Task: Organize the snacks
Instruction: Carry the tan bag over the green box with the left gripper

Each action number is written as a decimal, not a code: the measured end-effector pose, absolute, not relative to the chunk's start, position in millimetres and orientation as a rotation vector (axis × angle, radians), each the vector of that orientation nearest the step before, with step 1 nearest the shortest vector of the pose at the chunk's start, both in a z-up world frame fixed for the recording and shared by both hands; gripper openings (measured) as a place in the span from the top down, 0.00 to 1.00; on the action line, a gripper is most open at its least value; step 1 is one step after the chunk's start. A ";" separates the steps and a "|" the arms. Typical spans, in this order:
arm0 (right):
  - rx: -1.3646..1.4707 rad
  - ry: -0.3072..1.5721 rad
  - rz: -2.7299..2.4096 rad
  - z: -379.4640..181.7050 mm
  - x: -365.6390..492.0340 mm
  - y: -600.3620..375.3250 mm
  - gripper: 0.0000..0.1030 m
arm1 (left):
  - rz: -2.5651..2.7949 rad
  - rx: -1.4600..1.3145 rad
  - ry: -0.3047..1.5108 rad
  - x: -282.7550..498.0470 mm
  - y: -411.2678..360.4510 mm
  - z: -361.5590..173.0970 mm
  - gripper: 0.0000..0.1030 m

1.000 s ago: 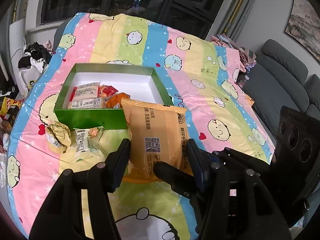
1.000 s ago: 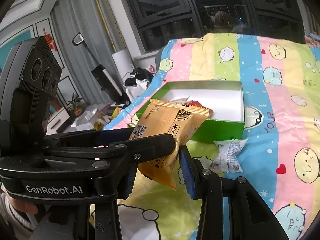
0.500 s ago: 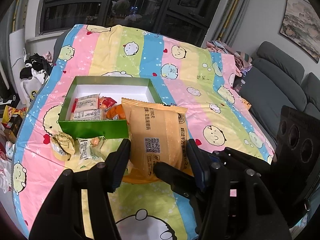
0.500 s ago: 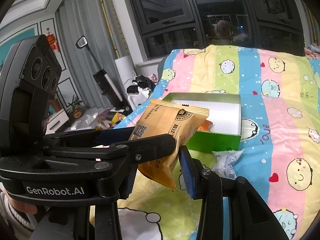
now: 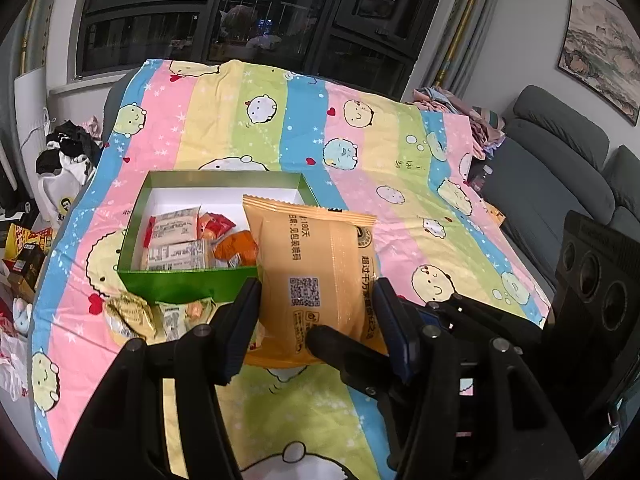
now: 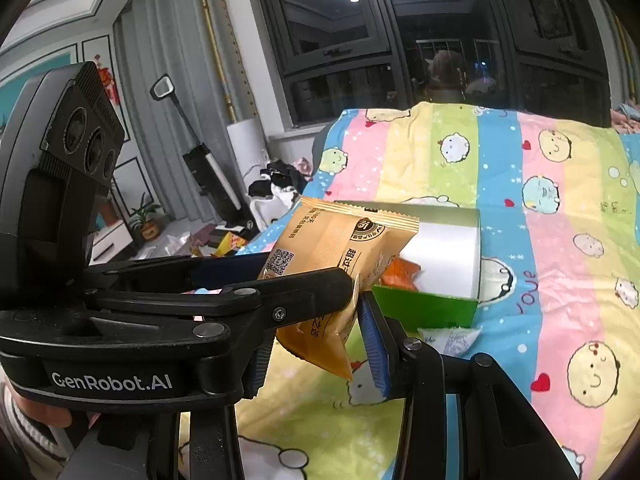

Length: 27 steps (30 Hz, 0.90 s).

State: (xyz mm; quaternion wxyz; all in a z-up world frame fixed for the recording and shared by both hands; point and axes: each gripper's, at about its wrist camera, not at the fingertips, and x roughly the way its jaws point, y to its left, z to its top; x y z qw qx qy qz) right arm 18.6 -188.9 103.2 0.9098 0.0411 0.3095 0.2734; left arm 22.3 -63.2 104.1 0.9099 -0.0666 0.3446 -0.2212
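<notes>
An orange snack packet point(image 5: 320, 264) is held upright above the bed, just in front of a green box point(image 5: 180, 284). My left gripper point(image 5: 316, 292) is shut on the packet's two side edges. My right gripper point(image 6: 316, 336) is shut on its lower corner point(image 6: 324, 344), coming in from the right. One right finger point(image 5: 340, 348) crosses the packet's face in the left wrist view. The box point(image 6: 424, 308) is white inside and holds several wrapped snacks point(image 5: 180, 236).
Loose snack packets point(image 5: 132, 316) lie on the striped cartoon bedspread point(image 5: 400, 168) in front of the box, and a white one point(image 6: 452, 340) by its near wall. A grey sofa point(image 5: 560, 168) stands to the right. Clothes and clutter point(image 5: 64, 160) lie left of the bed.
Both grippers keep their hold on the orange packet. Both views have tilted up a little, so the box and bed sit lower in the frames.
</notes>
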 end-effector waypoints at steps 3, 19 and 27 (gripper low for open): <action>0.082 0.635 0.564 103.3 24.1 -187.9 0.58 | -0.455 -0.135 0.707 30.7 -62.3 105.0 0.45; 0.082 0.630 0.556 88.9 80.6 -184.6 0.58 | -0.446 -0.139 0.706 85.4 -61.7 95.9 0.46; 0.087 0.634 0.549 78.9 107.6 -185.6 0.58 | -0.441 -0.137 0.711 114.8 -63.5 86.9 0.46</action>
